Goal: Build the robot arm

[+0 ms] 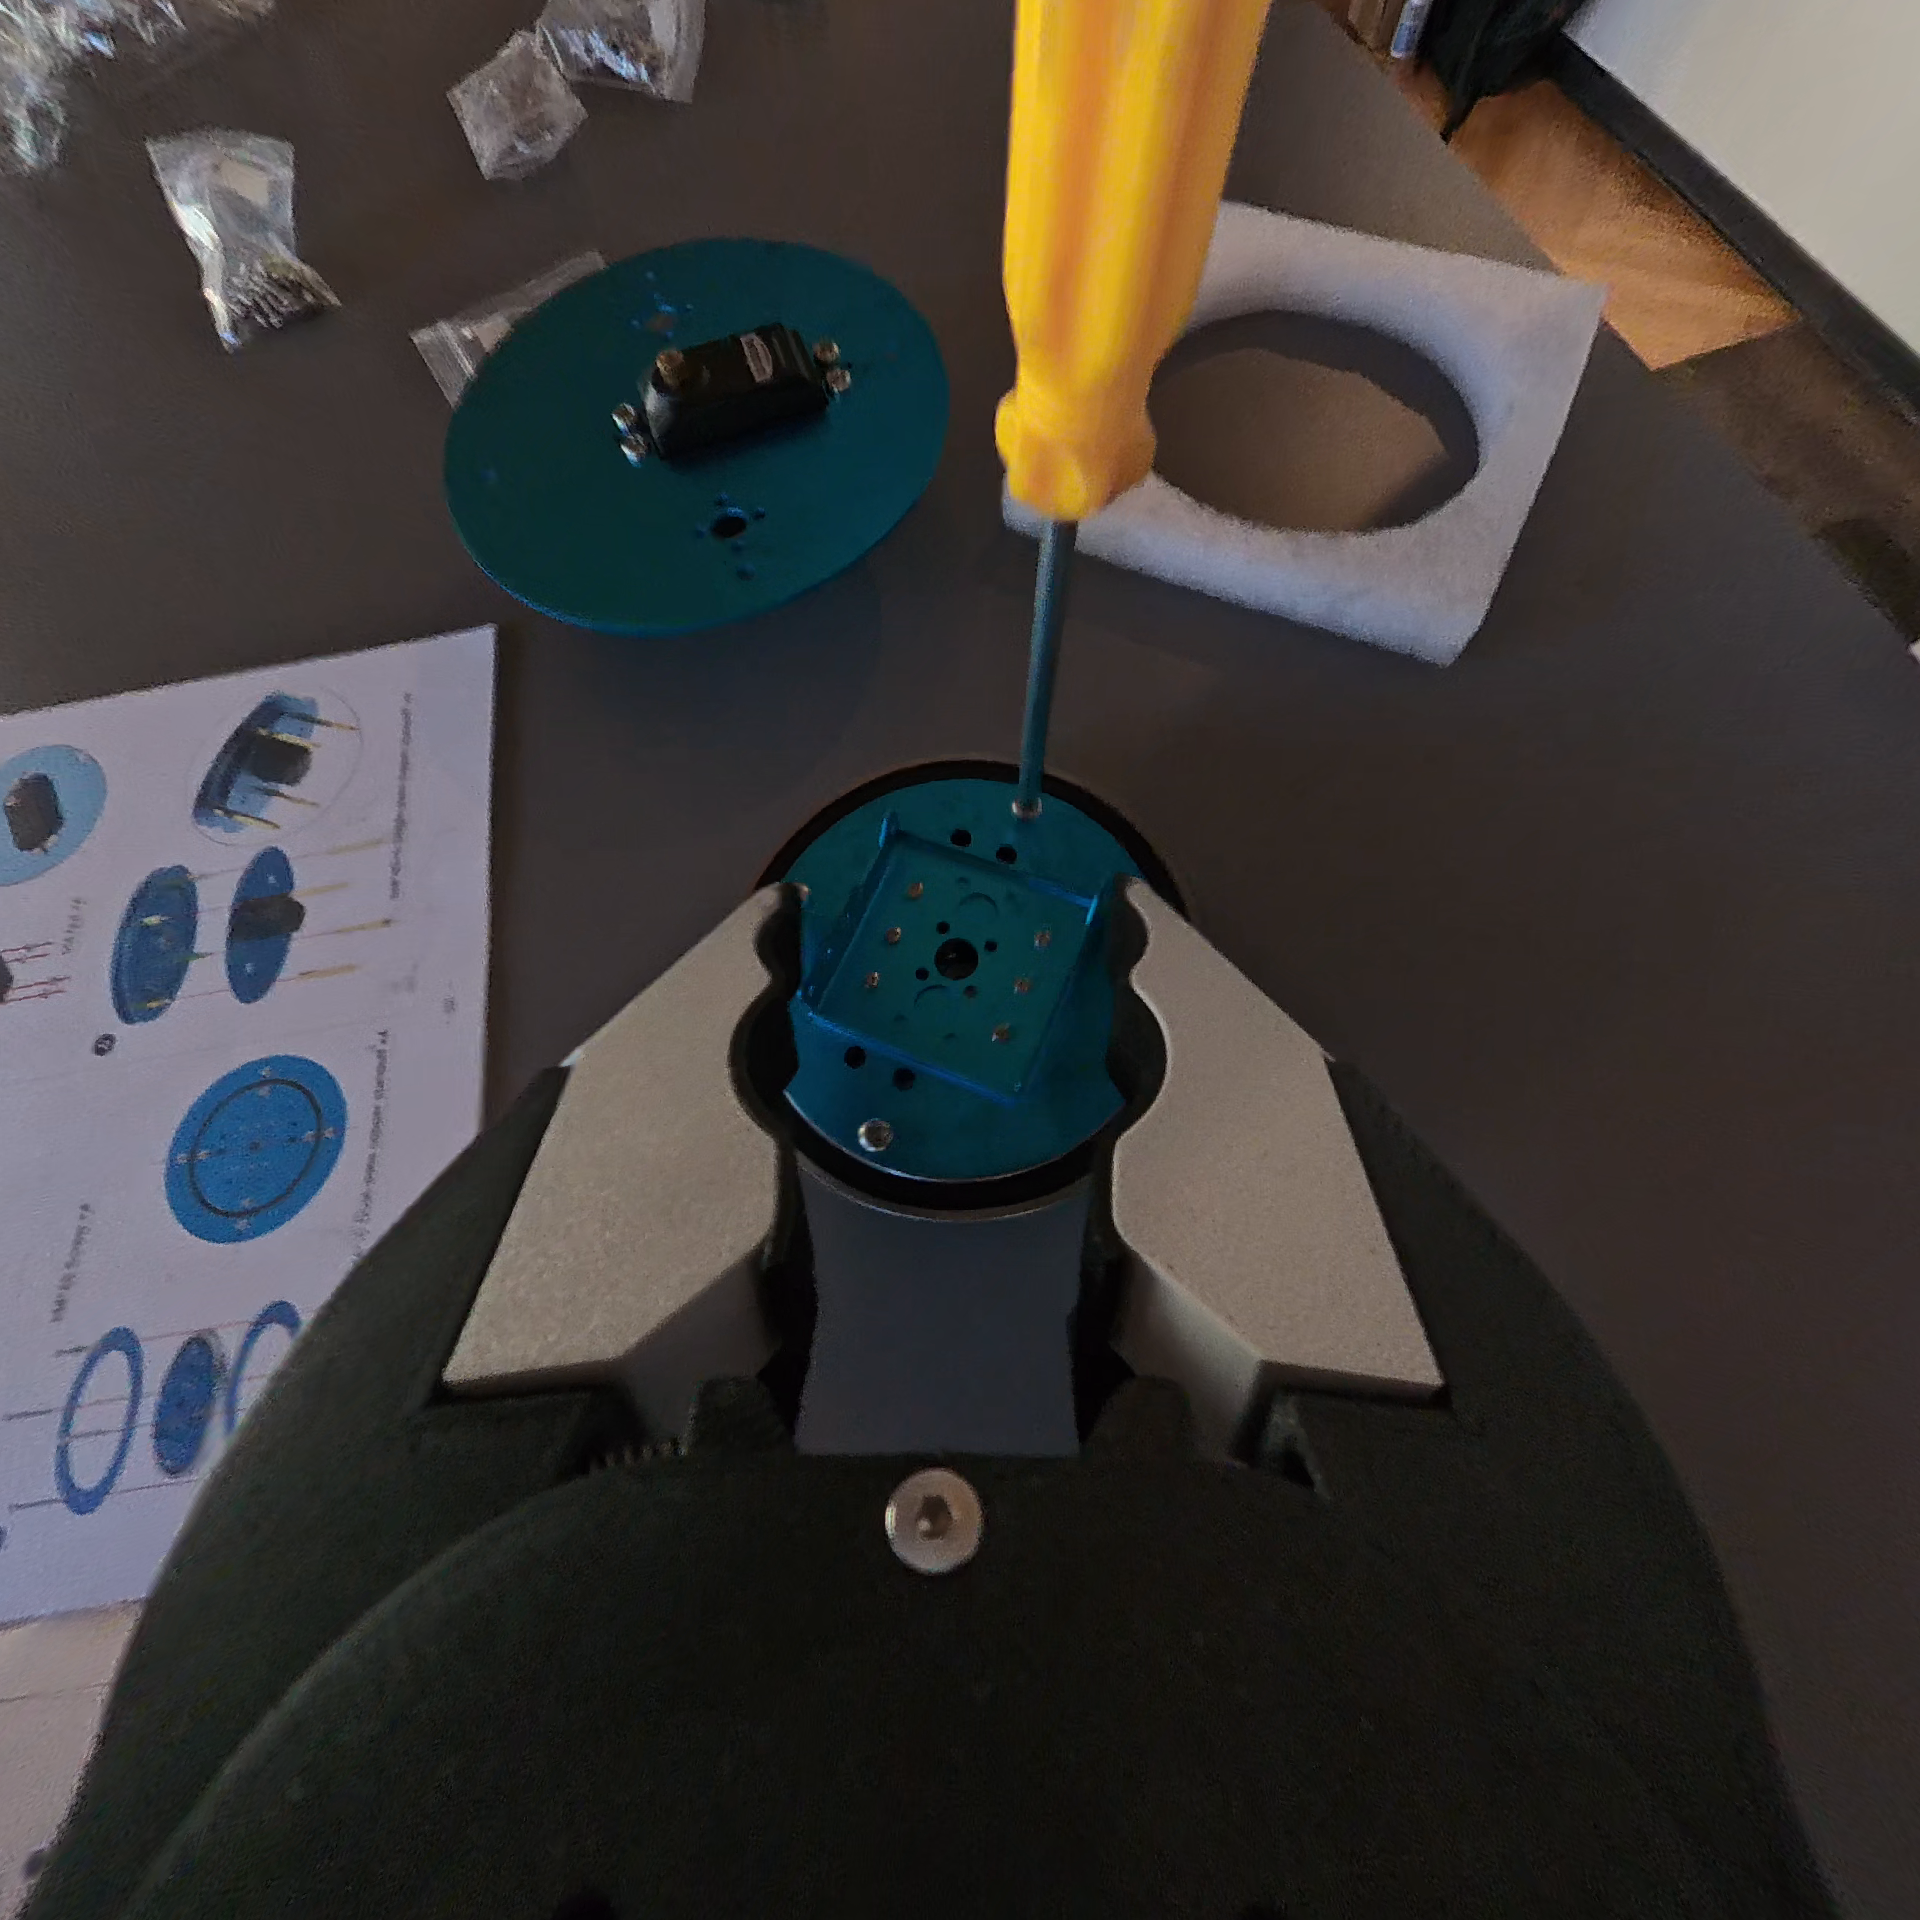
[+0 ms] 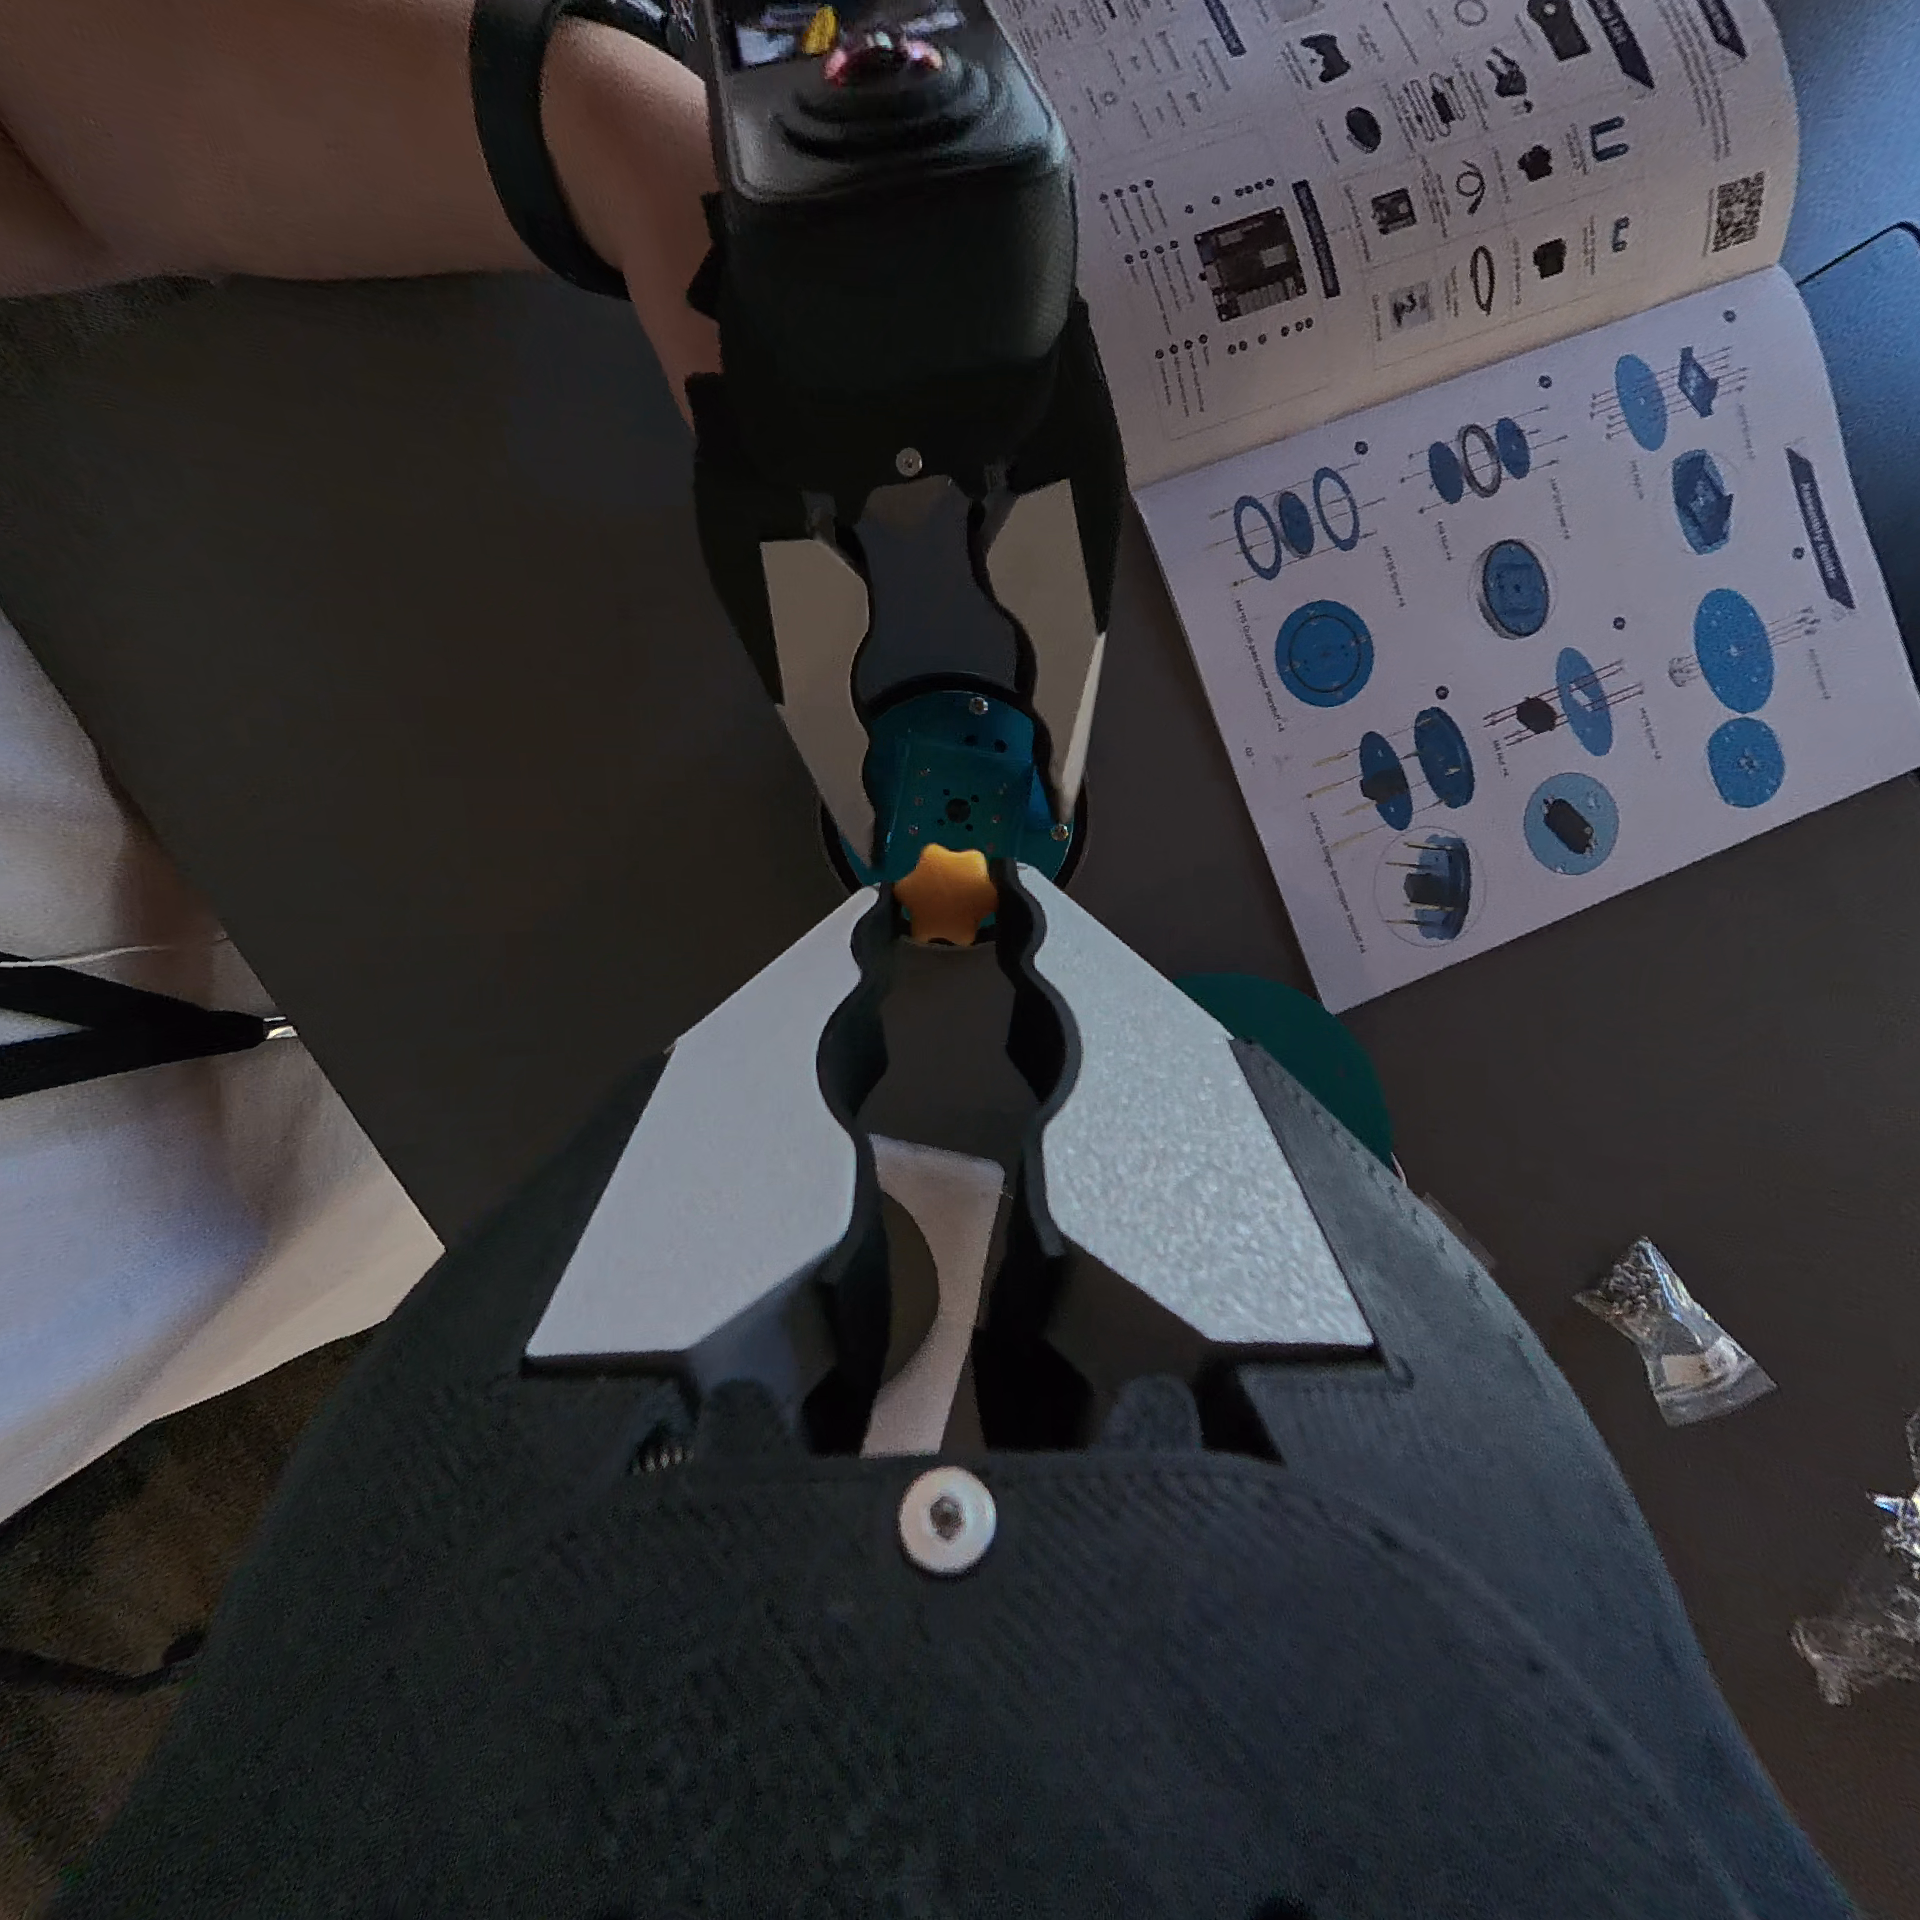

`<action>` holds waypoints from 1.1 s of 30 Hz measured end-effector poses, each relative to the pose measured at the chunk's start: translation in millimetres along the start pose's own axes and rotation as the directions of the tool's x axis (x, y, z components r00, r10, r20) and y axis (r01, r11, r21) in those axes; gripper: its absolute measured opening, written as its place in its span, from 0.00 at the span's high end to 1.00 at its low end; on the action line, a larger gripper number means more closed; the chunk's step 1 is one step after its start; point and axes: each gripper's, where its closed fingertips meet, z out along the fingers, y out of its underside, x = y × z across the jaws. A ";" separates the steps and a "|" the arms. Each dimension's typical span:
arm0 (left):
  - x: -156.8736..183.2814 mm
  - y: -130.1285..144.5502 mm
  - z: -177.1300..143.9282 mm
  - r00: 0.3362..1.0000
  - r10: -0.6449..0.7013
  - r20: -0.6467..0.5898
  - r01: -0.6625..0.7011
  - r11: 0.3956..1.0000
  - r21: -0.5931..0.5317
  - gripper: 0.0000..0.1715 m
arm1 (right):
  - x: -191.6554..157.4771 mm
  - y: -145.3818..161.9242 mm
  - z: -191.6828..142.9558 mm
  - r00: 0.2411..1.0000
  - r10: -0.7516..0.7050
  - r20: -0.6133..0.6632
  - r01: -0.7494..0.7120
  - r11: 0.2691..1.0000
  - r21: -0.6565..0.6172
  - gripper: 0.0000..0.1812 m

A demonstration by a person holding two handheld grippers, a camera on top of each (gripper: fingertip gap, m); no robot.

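left gripper [image 1: 951,977]: lower middle of the left wrist view, clamped around the round blue base [image 1: 935,1122] with the square bracket [image 1: 945,966] on top, so it sits steady and can't spin.
right gripper [image 2: 940,899]: closed on the yellow screwdriver [image 1: 1112,260], handle pinched at my fingertips and held near upright.
screw [image 1: 1027,807]: far rim of the base, the driver's tip sits right on it.
manual [image 1: 239,1039]: left edge, open where I can see the diagrams.
servo disc [image 1: 696,436]: upper middle, parked aside.
foam square [image 1: 1340,436]: upper right.
screw bags [image 1: 239,229]: top left, well apart.
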 end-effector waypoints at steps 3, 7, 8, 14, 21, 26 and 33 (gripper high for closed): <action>8.5 -35.3 -8.0 1.000 0.003 -0.027 0.001 0.989 0.146 0.68 | 1.0 -0.4 0.3 1.000 0.000 0.009 0.000 1.000 0.022 0.90; 11.5 -61.4 -6.5 0.999 0.021 -0.027 -0.013 0.968 0.250 0.86 | -0.9 -4.2 2.4 0.999 -0.022 0.028 0.020 0.996 0.081 0.90; 14.3 -63.9 -5.9 0.999 0.029 -0.044 -0.016 0.963 0.267 0.90 | -0.7 -5.2 2.8 0.999 -0.029 0.028 0.026 0.994 0.104 0.90; 16.6 -63.9 -5.7 0.998 0.033 -0.047 -0.019 0.958 0.285 0.92 | -4.4 -10.8 5.5 0.993 -0.073 0.087 0.034 0.921 0.387 0.88; 15.5 -62.9 -6.3 0.998 0.016 -0.060 0.001 0.959 0.283 0.92 | -5.3 -19.4 8.5 0.965 0.006 0.261 -0.186 0.718 0.670 0.90; 8.3 -33.9 -7.1 0.995 0.099 -0.016 -0.097 0.991 0.094 0.64 | -0.4 -15.5 5.2 0.983 -0.018 0.182 -0.122 0.670 0.732 0.91; -2.5 4.0 -2.5 0.995 0.094 -0.021 -0.094 0.995 -0.021 0.67 | 2.2 -10.0 2.5 0.969 0.011 0.245 -0.194 0.647 0.737 0.90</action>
